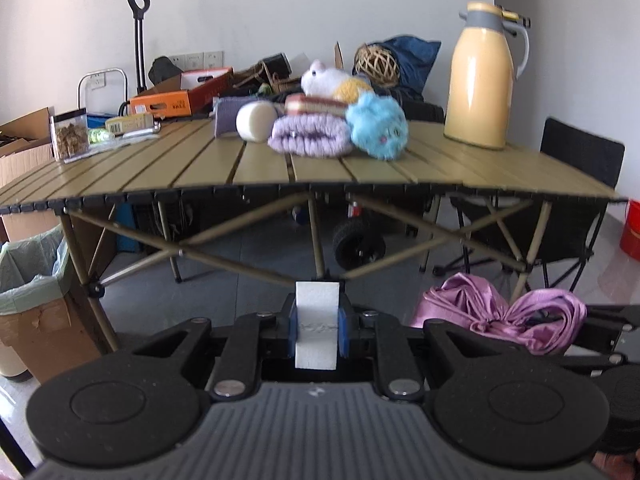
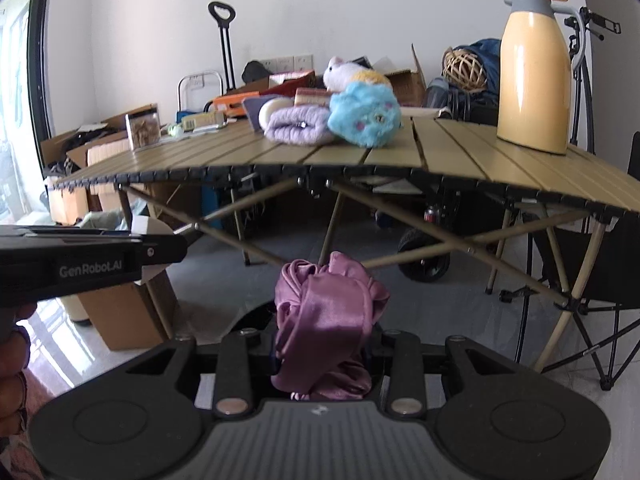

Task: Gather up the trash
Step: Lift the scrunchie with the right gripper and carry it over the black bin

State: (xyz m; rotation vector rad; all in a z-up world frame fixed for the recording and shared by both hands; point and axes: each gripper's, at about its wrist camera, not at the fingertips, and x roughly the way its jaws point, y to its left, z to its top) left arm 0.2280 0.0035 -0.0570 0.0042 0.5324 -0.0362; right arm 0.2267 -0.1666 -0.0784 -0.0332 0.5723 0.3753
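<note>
— Trash was already in both grippers: the left gripper (image 1: pixel 316 330) was clenched on a white foam block (image 1: pixel 317 320), a flat rectangular slab with a matte, grainy face standing upright between the blue pads (image 1: pixel 293 330).

— And the right one?

— The right gripper (image 2: pixel 324 354) was clamped on a bundle of purple satin cloth (image 2: pixel 326 320) — glossy, slippery, knotted into loose folds that spilled above the jaws. Both were held low, in front of the slatted folding table (image 1: pixel 192 168).

— So what could have gone wrong?

— The satin, I'd judge. It was slick and only part of the bundle sat between the fingers, so a quick swing could have let it slide out. The foam looked light and crumbly; too hard a squeeze might have dented it or snapped it.

— Where would it all go?

— Probably the cardboard box lined with a pale green bag (image 1: pixel 32 276), standing on the floor at the left, beside the table leg. The bag's thin rim sagged, so a careless drop could have caught the edge and missed.
</note>
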